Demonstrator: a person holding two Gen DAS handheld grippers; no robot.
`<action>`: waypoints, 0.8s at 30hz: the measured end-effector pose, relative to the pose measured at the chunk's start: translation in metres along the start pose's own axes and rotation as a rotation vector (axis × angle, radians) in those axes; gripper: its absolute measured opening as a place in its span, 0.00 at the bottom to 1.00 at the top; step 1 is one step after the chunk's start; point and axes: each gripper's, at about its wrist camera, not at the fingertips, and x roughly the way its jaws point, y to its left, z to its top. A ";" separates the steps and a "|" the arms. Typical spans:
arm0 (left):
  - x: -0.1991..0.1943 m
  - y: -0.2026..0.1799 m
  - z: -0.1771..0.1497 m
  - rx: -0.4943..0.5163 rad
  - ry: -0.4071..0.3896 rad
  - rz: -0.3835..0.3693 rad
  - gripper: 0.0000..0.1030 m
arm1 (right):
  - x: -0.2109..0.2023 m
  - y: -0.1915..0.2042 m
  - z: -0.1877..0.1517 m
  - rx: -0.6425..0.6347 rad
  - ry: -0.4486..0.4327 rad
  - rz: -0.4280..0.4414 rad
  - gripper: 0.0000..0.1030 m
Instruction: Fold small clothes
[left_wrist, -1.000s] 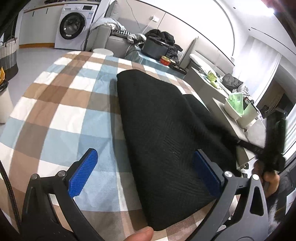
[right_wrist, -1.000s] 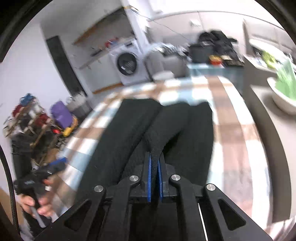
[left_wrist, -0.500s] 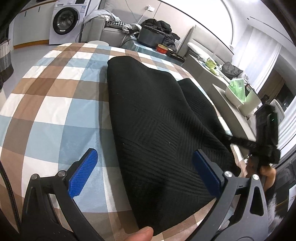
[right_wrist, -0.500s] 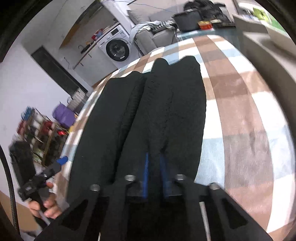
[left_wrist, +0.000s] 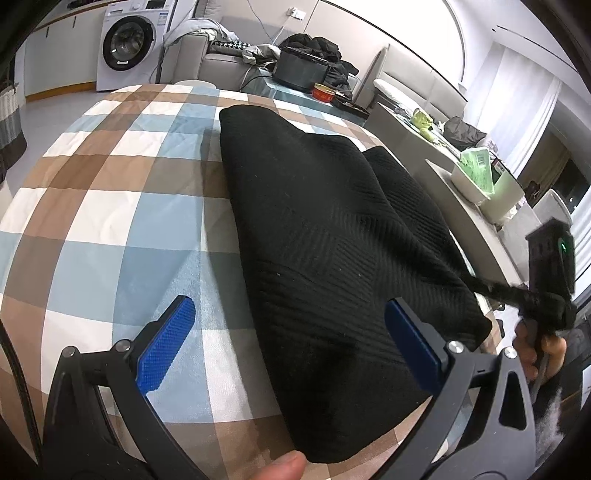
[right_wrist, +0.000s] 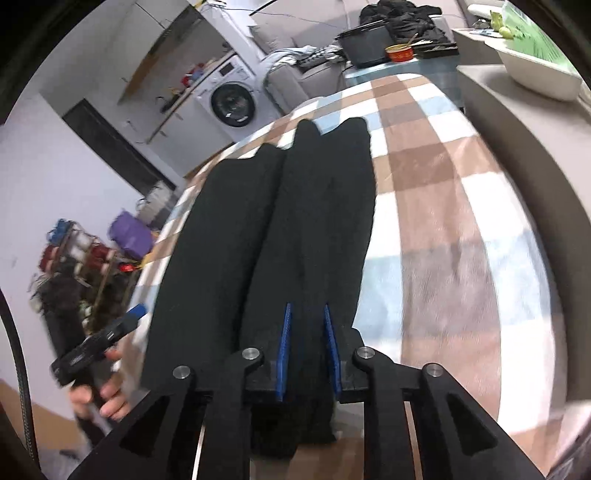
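1. While the black garment (left_wrist: 332, 258) lies lengthwise on the checked cloth (left_wrist: 110, 206), the left gripper (left_wrist: 291, 347) hovers spread wide over its near edge.
2. The right gripper (right_wrist: 308, 354) has just been parting, garment fabric between its blue pads (right_wrist: 284, 350), no longer pinched.

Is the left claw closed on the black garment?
No, the left claw stands wide open, its blue pads apart over the black garment.

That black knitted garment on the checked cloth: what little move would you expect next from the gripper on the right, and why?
Probably finish opening and draw back. The right gripper has just been opening, with a fold of the black garment between its blue pads, and the piece already lies flat on the checked cloth. The left gripper waits wide open, holding nothing.
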 end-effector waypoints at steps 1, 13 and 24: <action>0.002 -0.001 0.000 0.000 0.005 -0.006 0.99 | 0.003 0.006 -0.008 -0.050 0.030 -0.044 0.18; 0.011 -0.025 -0.003 0.065 0.018 -0.015 0.99 | 0.014 0.012 0.071 -0.048 -0.159 -0.174 0.39; 0.021 -0.021 -0.001 0.073 0.040 -0.027 0.99 | 0.063 0.012 0.121 -0.035 -0.132 0.084 0.39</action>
